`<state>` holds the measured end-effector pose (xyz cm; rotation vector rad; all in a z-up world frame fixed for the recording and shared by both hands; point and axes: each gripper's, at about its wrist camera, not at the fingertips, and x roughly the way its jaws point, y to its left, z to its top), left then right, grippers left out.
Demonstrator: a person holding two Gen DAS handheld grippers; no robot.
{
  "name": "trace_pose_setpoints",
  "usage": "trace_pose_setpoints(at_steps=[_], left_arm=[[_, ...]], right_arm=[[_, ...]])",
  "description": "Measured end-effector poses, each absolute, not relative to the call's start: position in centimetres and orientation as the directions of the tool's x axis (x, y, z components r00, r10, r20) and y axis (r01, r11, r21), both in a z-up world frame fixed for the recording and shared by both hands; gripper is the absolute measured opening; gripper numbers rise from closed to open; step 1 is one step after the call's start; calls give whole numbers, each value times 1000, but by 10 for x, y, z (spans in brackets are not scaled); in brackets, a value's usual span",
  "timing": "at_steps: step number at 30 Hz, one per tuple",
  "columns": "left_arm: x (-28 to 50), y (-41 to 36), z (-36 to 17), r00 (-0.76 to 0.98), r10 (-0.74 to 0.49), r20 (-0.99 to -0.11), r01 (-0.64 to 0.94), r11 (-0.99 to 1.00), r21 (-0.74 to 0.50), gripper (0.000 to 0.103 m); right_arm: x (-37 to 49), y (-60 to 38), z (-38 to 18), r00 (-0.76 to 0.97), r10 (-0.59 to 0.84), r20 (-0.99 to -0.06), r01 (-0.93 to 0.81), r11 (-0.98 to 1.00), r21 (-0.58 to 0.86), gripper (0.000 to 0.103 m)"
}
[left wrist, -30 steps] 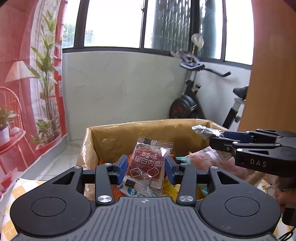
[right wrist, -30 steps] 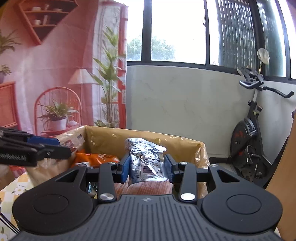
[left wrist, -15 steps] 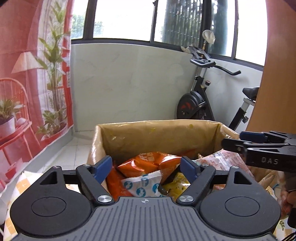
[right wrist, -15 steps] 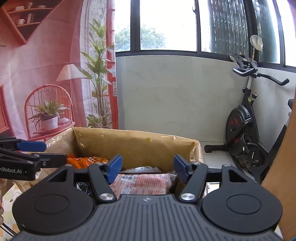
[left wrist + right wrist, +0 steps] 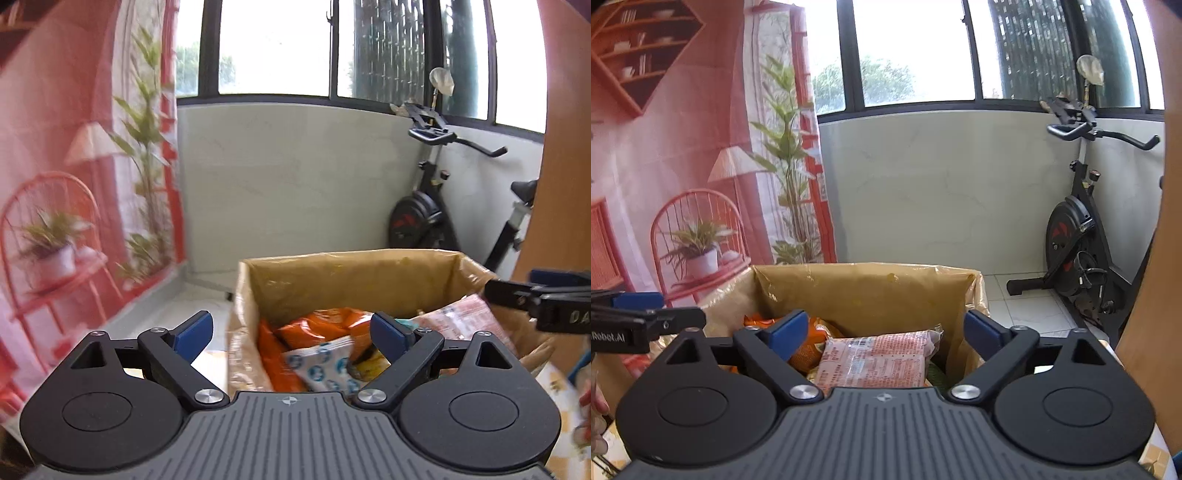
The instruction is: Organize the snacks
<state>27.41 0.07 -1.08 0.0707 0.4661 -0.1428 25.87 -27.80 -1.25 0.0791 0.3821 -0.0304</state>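
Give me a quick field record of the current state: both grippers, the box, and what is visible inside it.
left gripper: open, jaws have just been opening, nothing between the pads
right gripper: open, jaws have just been opening, nothing held
cardboard box: open-topped, lined with clear plastic, in front of both grippers
orange snack bags: in the box, left side
white packet with blue dots: lying on top of the orange bags
pink flat packet: in the box, right side
background: exercise bike by the wall
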Motion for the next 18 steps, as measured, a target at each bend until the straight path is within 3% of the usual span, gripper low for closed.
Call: trace_pose_setpoints(at_steps=[2,18], left_arm=[[265,2,-9,892,-108,-439,144,988,49,94],[189,21,16,915,-95,-393,105,994,4,94]], right_arm=[[253,-273,-10,931,-43,-363,68,996,56,102],[183,-234,3,942,-60,-332,90,993,78,103]])
